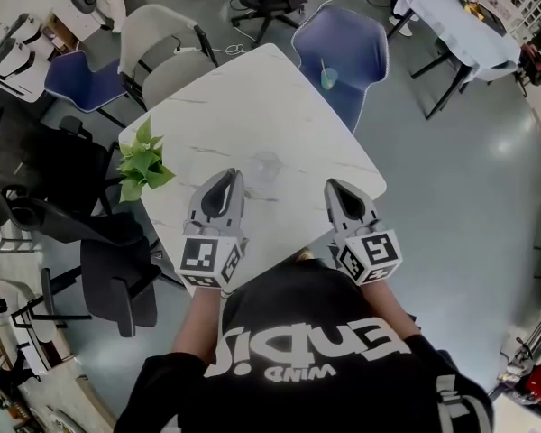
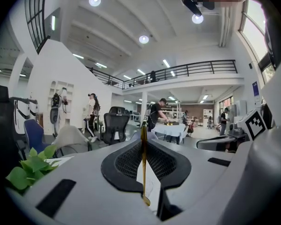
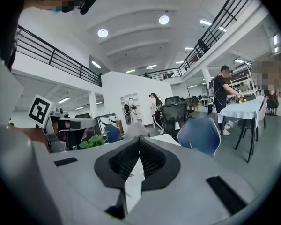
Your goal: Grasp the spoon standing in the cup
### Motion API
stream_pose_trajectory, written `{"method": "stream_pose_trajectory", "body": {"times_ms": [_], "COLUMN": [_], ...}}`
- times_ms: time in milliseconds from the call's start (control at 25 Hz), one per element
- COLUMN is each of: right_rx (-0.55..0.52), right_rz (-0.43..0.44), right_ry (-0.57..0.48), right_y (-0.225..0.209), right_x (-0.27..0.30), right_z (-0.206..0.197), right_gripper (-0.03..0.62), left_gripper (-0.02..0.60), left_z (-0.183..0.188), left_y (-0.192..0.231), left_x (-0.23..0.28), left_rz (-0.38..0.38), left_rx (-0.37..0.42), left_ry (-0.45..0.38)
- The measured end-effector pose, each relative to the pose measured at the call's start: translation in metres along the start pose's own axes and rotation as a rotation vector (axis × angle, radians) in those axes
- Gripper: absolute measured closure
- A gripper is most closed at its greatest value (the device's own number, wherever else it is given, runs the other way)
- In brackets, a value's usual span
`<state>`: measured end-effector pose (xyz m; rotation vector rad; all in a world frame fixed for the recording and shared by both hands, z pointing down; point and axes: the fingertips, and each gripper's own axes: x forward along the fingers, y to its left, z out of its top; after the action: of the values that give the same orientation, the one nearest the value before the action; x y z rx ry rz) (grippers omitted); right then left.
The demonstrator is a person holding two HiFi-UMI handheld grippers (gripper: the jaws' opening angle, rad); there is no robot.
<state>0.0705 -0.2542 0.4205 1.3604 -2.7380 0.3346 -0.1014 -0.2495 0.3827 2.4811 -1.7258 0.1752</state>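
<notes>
Marble table [image 1: 252,97] up front, nothing fancy. Left gripper [image 1: 233,175] is clamped on the gold spoon [image 2: 144,168], which stands upright between its jaws. Right gripper [image 1: 333,186] is pinched closed on nothing. Glass cup [image 1: 267,166] sits just beyond, around 2 o'clock from the left tips.

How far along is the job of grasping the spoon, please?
Done: the left claw is shut on the gold spoon, bowl end down. In hand: the spoon looks clear of the glass cup on the white table. Left: nothing of the grasp itself, apparently; the right claw is shut and empty.
</notes>
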Motion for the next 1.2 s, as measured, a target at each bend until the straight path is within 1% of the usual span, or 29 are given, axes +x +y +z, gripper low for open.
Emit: {"method": "stream_pose_trajectory", "body": {"times_ms": [480,680,880,1200], "right_rx": [-0.013,-0.015,-0.020,-0.036], "right_rz": [0.005,0.005,0.008,0.014], "right_ry": [-0.013,-0.008,-0.003,-0.001], "right_y": [0.007,0.007,0.008,0.007], "right_x": [0.001,0.001,0.002,0.003], "right_z": [0.002,-0.003,-0.003,-0.002], "right_gripper": [0.582,0.582,0.582,0.582], "left_gripper": [0.543,0.543,0.543,0.543], "left_z": [-0.018,-0.026,-0.025,-0.028], "left_y": [0.007,0.005,0.003,0.003], "left_x": [-0.019,-0.019,-0.018,-0.017], "left_rz": [0.046,0.046,0.046,0.053], "left_rx": [-0.022,-0.024,-0.031,-0.048], "left_ry": [-0.024,-0.020,-0.028,-0.015]}}
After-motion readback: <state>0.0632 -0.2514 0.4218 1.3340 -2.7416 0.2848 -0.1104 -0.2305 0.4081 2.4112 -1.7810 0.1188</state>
